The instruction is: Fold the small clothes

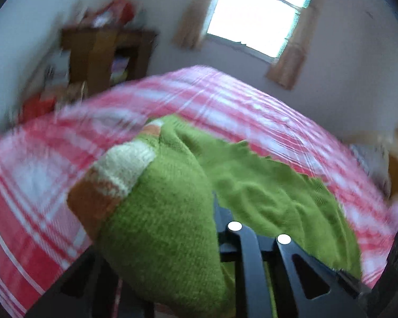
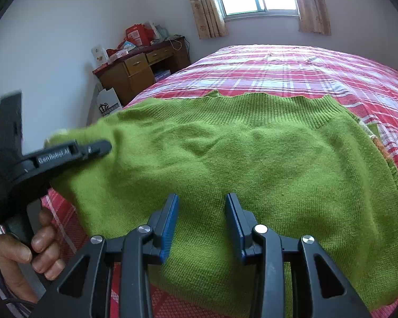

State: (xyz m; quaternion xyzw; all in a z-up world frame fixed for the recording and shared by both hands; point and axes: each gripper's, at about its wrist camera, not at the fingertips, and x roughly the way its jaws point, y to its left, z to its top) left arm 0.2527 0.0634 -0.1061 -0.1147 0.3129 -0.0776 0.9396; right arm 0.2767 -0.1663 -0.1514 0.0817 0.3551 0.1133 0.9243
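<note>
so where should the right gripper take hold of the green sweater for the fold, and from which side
Probably the near edge of the green sweater, just below the right gripper, coming in low from the near side of the bed. The body lies flat there, so open jaws can slide over a single edge. The left gripper already has the sleeve side lifted.

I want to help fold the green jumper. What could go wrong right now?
1. The left gripper pinches the sleeve of the green jumper and lifts it; the thick knit could slip from the fingers, so the fold flops back.
2. The right gripper hovers open over the jumper, holding nothing down, so the whole jumper may slide on the checked bedsheet.
</note>
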